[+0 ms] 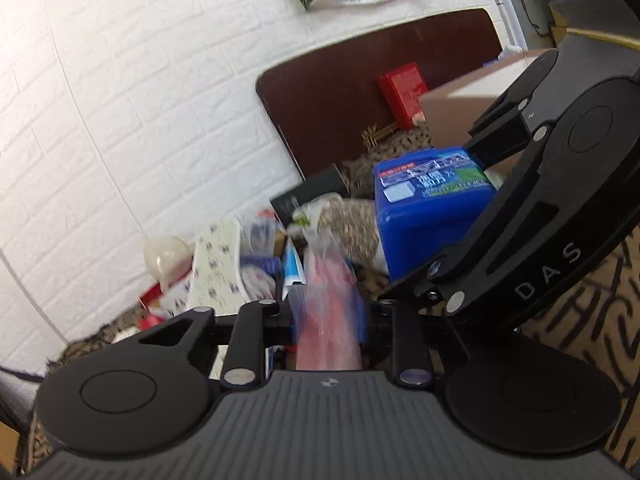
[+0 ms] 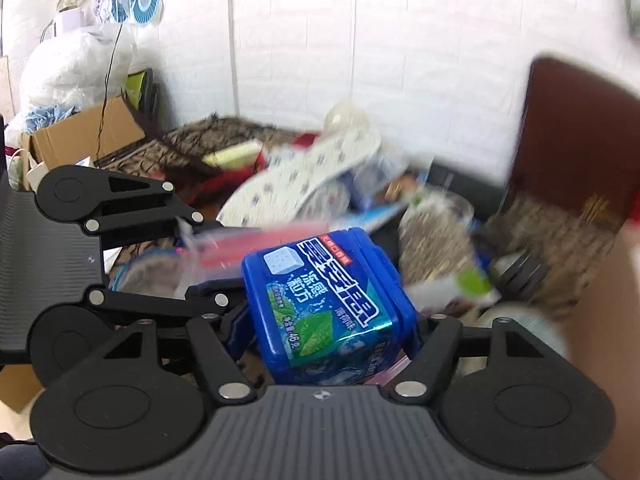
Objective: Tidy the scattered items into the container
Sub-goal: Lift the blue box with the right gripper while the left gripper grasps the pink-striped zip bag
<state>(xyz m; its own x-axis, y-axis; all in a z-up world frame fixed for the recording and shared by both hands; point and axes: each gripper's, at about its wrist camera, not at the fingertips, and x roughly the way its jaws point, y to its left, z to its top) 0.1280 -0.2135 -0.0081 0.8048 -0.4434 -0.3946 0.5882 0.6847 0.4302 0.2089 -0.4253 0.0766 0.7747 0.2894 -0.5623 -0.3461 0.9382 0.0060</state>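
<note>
My left gripper (image 1: 326, 320) is shut on a clear plastic packet with red and blue print (image 1: 328, 304); the packet also shows in the right wrist view (image 2: 240, 246), held in the air. My right gripper (image 2: 324, 328) is shut on a blue gum tub (image 2: 320, 300) with a leaf label; the tub shows in the left wrist view (image 1: 428, 216) too. Both grippers hover close together above a pile of scattered items. A cardboard box (image 1: 460, 116) stands at the right, behind the right gripper (image 1: 476, 148).
The pile on the patterned cloth (image 2: 552, 248) holds a white patterned pouch (image 2: 304, 176), a seed bag (image 2: 436, 240), a red box (image 1: 404, 92) and a dark booklet (image 1: 308, 196). A brown board (image 1: 360, 80) leans on the white brick wall. Another open carton (image 2: 84, 136) stands far left.
</note>
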